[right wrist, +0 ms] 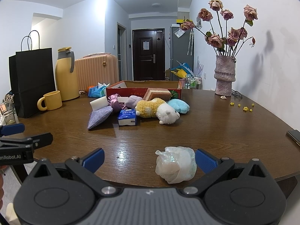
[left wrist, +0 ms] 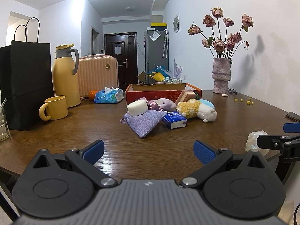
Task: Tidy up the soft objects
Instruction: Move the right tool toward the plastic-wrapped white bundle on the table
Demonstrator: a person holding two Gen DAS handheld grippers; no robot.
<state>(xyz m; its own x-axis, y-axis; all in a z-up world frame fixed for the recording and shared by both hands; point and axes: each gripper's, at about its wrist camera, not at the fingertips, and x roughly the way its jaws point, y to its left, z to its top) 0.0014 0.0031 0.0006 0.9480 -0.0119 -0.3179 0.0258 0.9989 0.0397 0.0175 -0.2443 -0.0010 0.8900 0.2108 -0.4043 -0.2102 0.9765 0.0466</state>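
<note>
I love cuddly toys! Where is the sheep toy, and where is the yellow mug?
sheep toy (right wrist: 166, 114), right wrist view, on its white head.
yellow mug (left wrist: 56, 107), left wrist view, on its side wall.

left wrist: low over table (left wrist: 75, 123) near edge, faces door
right wrist: same, further right
shared: toy pile (right wrist: 142, 106)

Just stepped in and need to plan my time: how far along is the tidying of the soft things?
Nothing looks done: the red cardboard box appears empty. Both grippers are open, holding nothing. Left: plush toy, purple pouch, crumpled plastic bag.
</note>
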